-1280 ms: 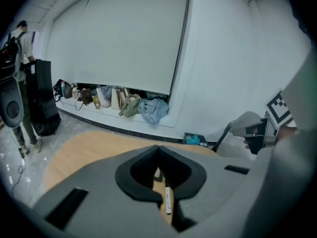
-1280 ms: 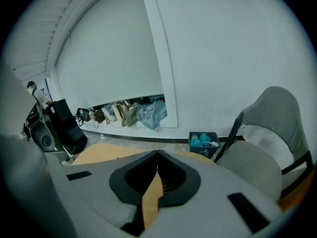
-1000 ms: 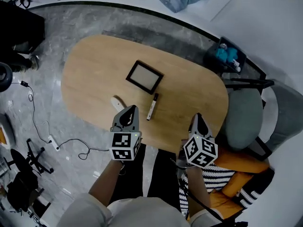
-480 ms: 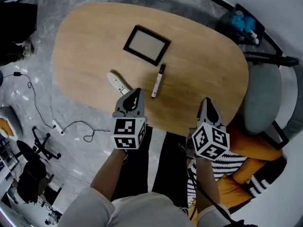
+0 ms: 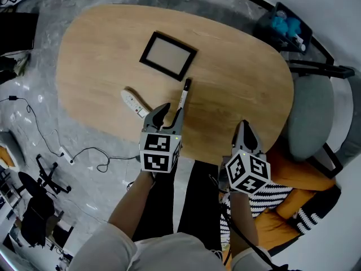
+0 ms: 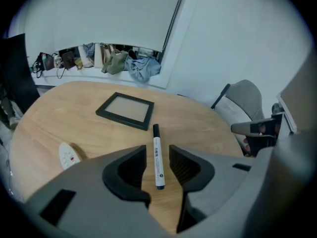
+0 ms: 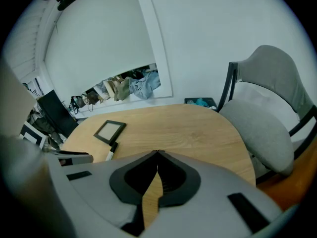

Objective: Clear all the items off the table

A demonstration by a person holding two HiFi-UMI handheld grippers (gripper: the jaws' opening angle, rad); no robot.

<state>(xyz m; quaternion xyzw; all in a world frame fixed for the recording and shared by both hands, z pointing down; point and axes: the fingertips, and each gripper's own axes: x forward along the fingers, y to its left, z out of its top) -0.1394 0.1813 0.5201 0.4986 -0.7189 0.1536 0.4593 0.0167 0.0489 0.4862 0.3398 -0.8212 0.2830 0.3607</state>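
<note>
nothing has been cleared: frame, remote and marker are left. the left gripper was just opened astride the marker, ungripped; the right gripper is closed, empty.

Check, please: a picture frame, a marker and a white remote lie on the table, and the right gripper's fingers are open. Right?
Not quite: the right gripper has its fingers shut, tips together, as the right gripper view shows. The picture frame, marker and white remote do lie on the table.
</note>
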